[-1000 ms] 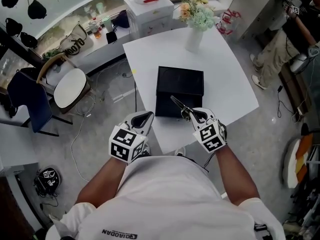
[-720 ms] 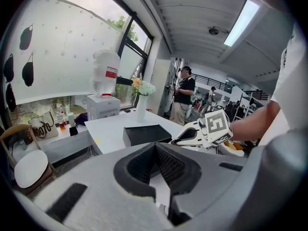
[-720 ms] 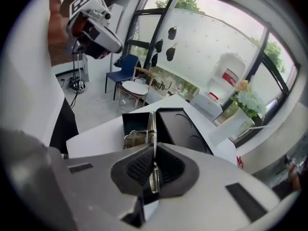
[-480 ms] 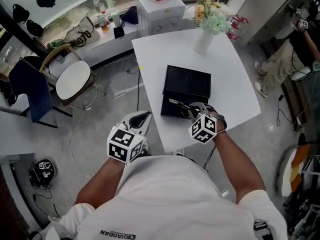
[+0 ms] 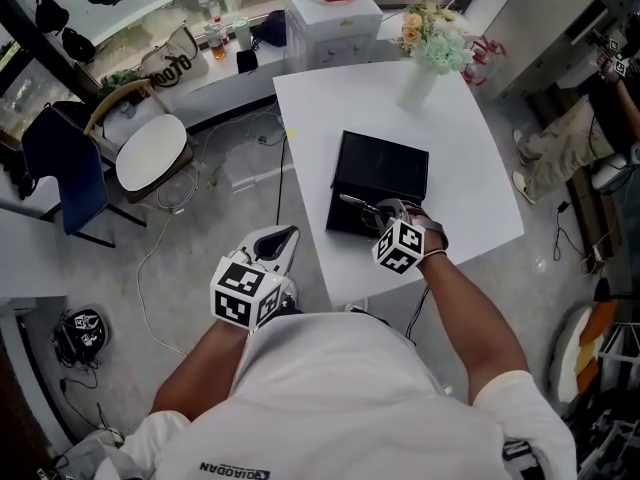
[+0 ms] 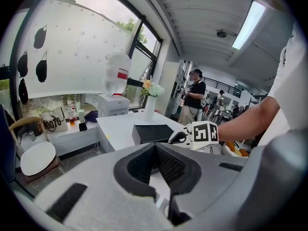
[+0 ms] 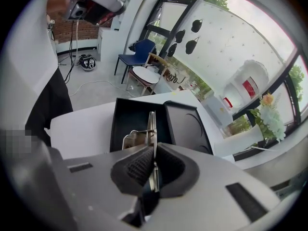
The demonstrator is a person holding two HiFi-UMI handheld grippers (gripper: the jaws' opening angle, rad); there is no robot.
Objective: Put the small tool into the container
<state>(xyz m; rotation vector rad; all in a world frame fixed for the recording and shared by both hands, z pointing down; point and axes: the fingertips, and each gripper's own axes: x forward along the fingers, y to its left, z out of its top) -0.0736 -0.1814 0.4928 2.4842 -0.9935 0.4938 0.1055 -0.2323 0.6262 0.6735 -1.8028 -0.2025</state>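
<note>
**Right claw lowered over the open box, tool still gripped**

Head view: the right claw (image 5: 378, 218) has come down and rolled since a second ago, so its marker cube now shows a corner rather than a flat face. It is clamped on the small tool (image 5: 355, 204), a thin metal piece that reaches out over the near part of the open black container (image 5: 385, 163) on the white tabletop (image 5: 465, 183). The left claw (image 5: 280, 240) hangs off the tabletop's near-left edge, above the floor, much as before.

Left gripper view: the jaws are pressed together with nothing between them; the container and the right claw lie ahead.

Right gripper view: the jaws pinch the tool edge-on — its tip stands over the container's open tray, beside the lid. Whether it touches the tray cannot be told.
</note>
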